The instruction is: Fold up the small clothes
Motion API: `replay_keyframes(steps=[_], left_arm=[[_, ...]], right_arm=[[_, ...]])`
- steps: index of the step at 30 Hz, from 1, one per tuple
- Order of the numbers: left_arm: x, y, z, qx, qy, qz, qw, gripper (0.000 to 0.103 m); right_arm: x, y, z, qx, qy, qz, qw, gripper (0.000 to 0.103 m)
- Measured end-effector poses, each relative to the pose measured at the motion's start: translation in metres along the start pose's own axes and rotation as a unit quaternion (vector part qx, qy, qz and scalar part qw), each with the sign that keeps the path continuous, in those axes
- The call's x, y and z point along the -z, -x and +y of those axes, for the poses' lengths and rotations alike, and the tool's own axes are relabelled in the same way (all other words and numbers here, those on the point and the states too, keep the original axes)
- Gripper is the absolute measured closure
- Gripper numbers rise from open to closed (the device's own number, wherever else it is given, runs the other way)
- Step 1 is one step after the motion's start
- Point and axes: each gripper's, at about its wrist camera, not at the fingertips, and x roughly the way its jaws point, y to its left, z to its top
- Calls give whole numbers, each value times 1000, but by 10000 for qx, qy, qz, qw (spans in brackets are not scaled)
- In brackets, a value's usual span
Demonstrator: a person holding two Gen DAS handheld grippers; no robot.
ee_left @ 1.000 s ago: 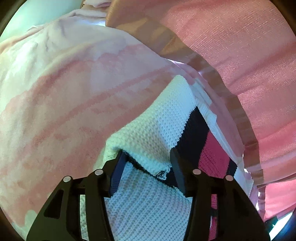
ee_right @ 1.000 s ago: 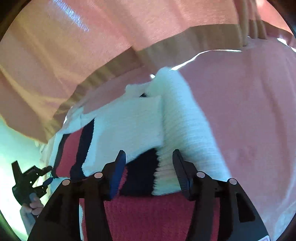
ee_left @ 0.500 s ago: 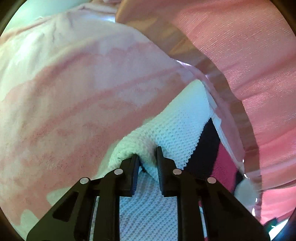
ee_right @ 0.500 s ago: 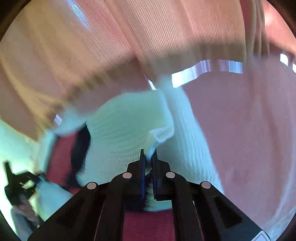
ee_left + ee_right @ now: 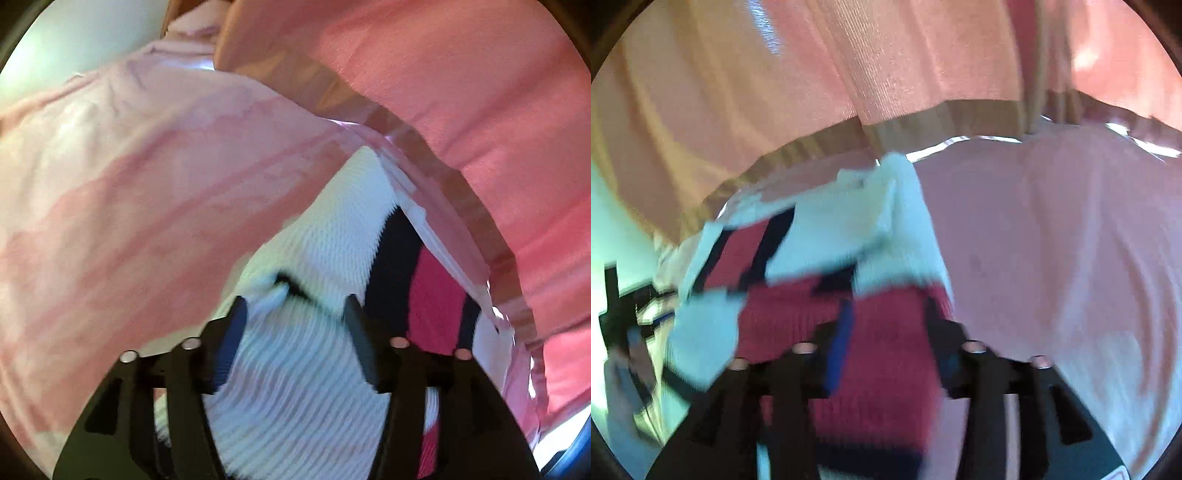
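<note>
While both views are smeared by motion blur, the main layout reads clearly enough. A small knitted sweater (image 5: pixel 332 236), white with navy and magenta stripes, lies on a pink patterned blanket (image 5: pixel 129 192) that covers the surface below. From the left wrist camera, the left gripper (image 5: pixel 295 317) has its black fingers spread apart, one on either side of a raised white fold of the sweater, with the ribbed white knit filling the gap between them; whether the pads touch the cloth cannot be told. From the right wrist camera, the right gripper (image 5: pixel 886 314) also stands with its fingers apart, over the magenta part of the sweater (image 5: pixel 879 332), with white and navy panels lying just beyond its tips. A pink curtain (image 5: pixel 812 74) with a tan hem hangs behind the blanket's far edge in both views. At the far left of the right wrist view, the other gripper shows as a dark, blurred shape.
</note>
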Motion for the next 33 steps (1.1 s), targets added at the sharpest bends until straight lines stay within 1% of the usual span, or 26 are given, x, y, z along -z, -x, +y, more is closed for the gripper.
replay_keyframes(steps=[1, 2, 4, 5, 7, 9, 10, 11, 12, 13, 14, 15, 16, 17, 18, 19, 20, 21, 22, 24, 25, 26, 27, 29, 31, 33], left_arm=[[5, 9, 3, 45, -61, 62, 10000, 35], [16, 21, 9, 101, -181, 79, 9998, 33], [33, 38, 18, 114, -351, 63, 9993, 29], [47, 50, 31, 105, -392, 65, 9992, 28], [69, 64, 55, -16, -358, 166, 9992, 23], [89, 72, 79, -157, -201, 353, 9991, 22], [95, 74, 87, -179, -92, 452, 9988, 22], [104, 75, 96, -112, 2, 549, 9984, 22], [111, 85, 98, -118, -88, 378, 9992, 19], [115, 88, 99, -320, -53, 432, 9985, 17], [119, 89, 100, -298, -27, 465, 9985, 17], [124, 91, 99, -264, -88, 419, 9987, 16], [129, 93, 96, -324, -227, 348, 9986, 16], [135, 93, 91, -373, -412, 304, 9980, 16], [137, 93, 87, -403, -500, 274, 9976, 17], [138, 92, 84, -442, -551, 243, 9972, 21], [139, 92, 81, -503, -578, 202, 9969, 28], [139, 93, 80, -522, -594, 203, 9967, 51], [139, 93, 79, -428, -573, 298, 9970, 78], [139, 96, 83, -96, -241, 623, 9977, 96], [141, 100, 84, 70, -151, 656, 9977, 97], [144, 107, 81, 154, -172, 646, 9976, 98], [150, 120, 75, 231, -320, 598, 9974, 98], [166, 140, 61, 411, -554, 588, 9959, 98], [184, 156, 52, 553, -652, 657, 9942, 98], [207, 171, 47, 644, -771, 781, 9919, 98]], right_arm=[[17, 9, -3, -47, 2, 89, 9999, 53], [40, 23, -9, -122, -3, 278, 9995, 53], [71, 38, -15, -310, -25, 538, 9981, 52], [88, 45, -15, -393, 27, 675, 9969, 52], [118, 55, -11, -558, 151, 918, 9941, 49], [139, 57, -7, -757, 202, 1102, 9908, 48], [146, 55, -5, -838, 200, 1174, 9893, 48], [152, 52, -4, -928, 178, 1255, 9876, 48], [158, 47, -5, -1068, 81, 1315, 9855, 47], [160, 49, -5, -1131, 67, 1187, 9865, 46], [161, 49, -4, -1192, 76, 1169, 9859, 45], [161, 48, -3, -1282, 39, 1127, 9853, 45], [160, 46, 0, -1361, 20, 1093, 9846, 45], [158, 42, 2, -1430, 12, 1083, 9838, 47], [156, 39, 2, -1455, 16, 1008, 9842, 58], [156, 37, 3, -1448, 31, 1009, 9843, 94], [154, 32, 2, -1474, 36, 1103, 9829, 95], [151, 31, -3, -1511, -90, 1130, 9820, 96], [149, 36, -8, -1575, -214, 1030, 9819, 96], [138, 59, -17, -1491, -202, 673, 9863, 96], [131, 73, -22, -1462, -195, 489, 9879, 97], [123, 90, -29, -1440, -199, 306, 9889, 97], [117, 109, -38, -1389, -175, 146, 9901, 97], [112, 132, -47, -1224, -42, -2, 9925, 97], [116, 153, -58, -1038, 102, 4, 9945, 97], [130, 169, -67, -759, 261, 98, 9967, 97]])
